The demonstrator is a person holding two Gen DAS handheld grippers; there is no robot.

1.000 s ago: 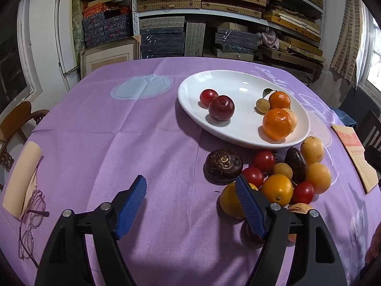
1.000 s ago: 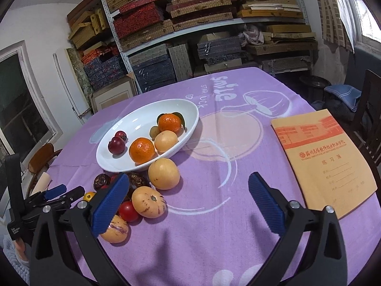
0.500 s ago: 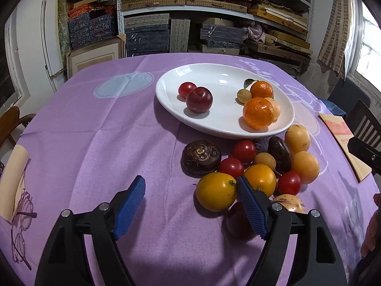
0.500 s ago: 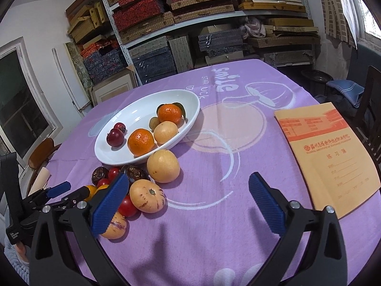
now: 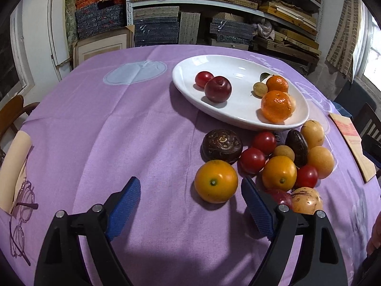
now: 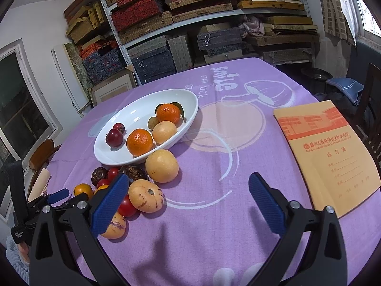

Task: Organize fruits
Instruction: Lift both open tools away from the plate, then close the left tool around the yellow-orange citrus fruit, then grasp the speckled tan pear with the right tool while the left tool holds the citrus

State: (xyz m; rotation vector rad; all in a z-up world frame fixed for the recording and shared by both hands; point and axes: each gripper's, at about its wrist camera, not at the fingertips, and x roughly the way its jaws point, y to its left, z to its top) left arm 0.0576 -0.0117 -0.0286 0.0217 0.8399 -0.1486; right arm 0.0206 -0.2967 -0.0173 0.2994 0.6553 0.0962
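A white oval plate (image 5: 181, 81) (image 6: 102, 152) holds two dark red plums (image 5: 218, 91), two mandarins (image 5: 276, 106) and smaller pale fruits. In front of it a heap of fruit lies on the purple cloth: a dark brown round fruit (image 5: 221, 145), cherry tomatoes (image 5: 252, 160) and yellow-orange ones. My left gripper (image 5: 189, 187) is low over the cloth with its jaws opening. An orange (image 5: 216, 181) lies just off its right fingertip, untouched. My right gripper (image 6: 188, 186) stands open over bare cloth, a pale speckled fruit (image 6: 145, 195) beside its left finger.
A tan exercise book (image 6: 326, 152) lies at the right of the table. Glasses (image 5: 21, 214) and a cream sheet (image 5: 14, 166) sit by the left edge. Wooden chairs (image 5: 14, 109) stand around the table, with packed shelves (image 6: 190, 23) behind it.
The left gripper's view has slid so the orange, once hidden behind the right finger, now shows between the tips. Its jaws stand wider. The right gripper has barely moved.
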